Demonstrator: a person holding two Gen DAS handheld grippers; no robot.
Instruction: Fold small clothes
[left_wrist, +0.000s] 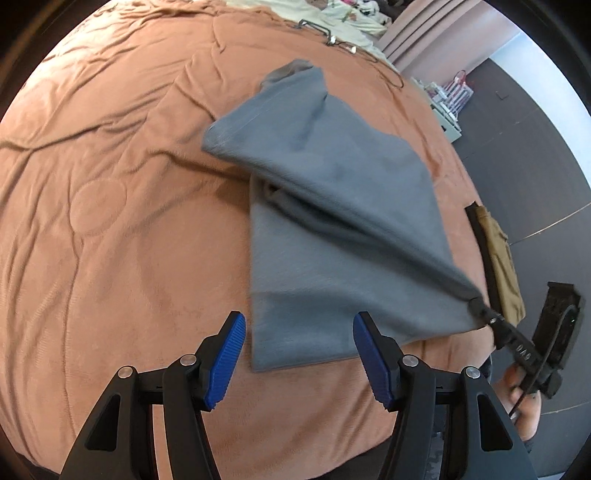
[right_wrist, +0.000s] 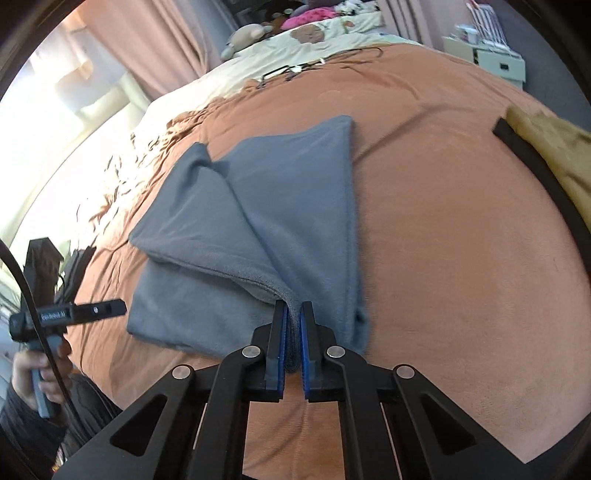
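Observation:
A grey garment (left_wrist: 332, 229) lies partly folded on the orange-brown bedspread (left_wrist: 110, 221). In the left wrist view my left gripper (left_wrist: 299, 319) stands open above the garment's near edge, and its blue pads (left_wrist: 227, 358) touch nothing. My right gripper (left_wrist: 476, 304) pinches a corner of the cloth at the right and lifts a fold off the lower layer. In the right wrist view the right gripper (right_wrist: 293, 314) is shut on a bunched edge of the grey garment (right_wrist: 258, 206). The left gripper (right_wrist: 118, 306) shows at the far left, held by a hand (right_wrist: 37, 373).
A mustard garment with a black waistband (right_wrist: 554, 155) lies near the bed's right edge, also seen as the mustard garment (left_wrist: 502, 266). Cables and small items (right_wrist: 295, 70) lie at the far end by cream bedding with soft toys (right_wrist: 314, 33). A white drawer unit (right_wrist: 498, 62) stands beyond the bed.

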